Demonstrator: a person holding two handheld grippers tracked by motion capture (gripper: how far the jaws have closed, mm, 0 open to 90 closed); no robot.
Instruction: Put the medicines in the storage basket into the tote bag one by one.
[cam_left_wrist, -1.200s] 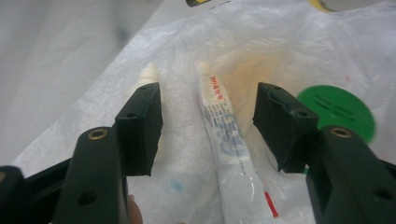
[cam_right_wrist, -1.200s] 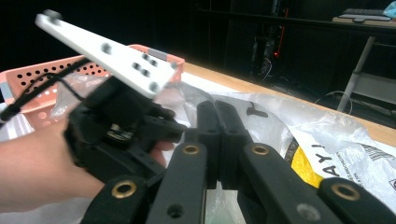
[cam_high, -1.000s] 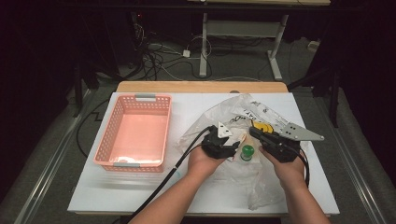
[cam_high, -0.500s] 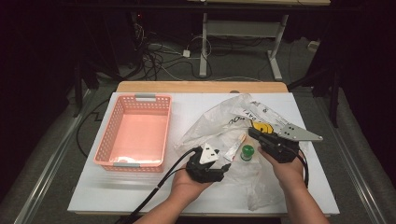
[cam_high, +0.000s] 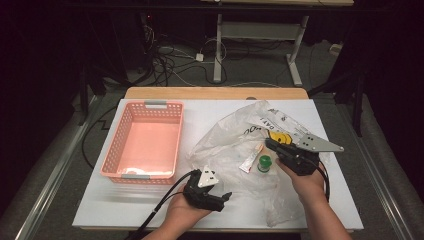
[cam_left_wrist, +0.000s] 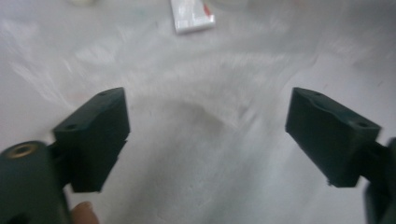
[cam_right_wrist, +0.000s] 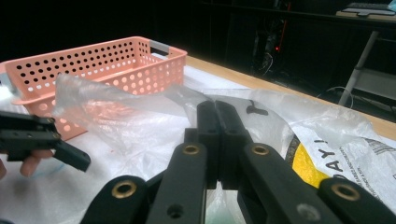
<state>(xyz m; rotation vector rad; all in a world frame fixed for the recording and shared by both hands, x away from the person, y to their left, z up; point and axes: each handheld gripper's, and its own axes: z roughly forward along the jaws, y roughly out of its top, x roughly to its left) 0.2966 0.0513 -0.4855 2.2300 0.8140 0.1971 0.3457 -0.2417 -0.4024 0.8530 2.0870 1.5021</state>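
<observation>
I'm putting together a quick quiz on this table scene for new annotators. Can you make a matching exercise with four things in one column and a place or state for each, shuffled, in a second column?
Things:
1. left gripper
2. right gripper
3. pink basket
4. green-capped bottle

Places or states:
A. lies inside the clear plastic bag
B. jaws wide apart, nothing between them
C. stands on the left part of the table
D. jaws shut on the bag's plastic

Pairs: 1-B, 2-D, 3-C, 4-A
</observation>
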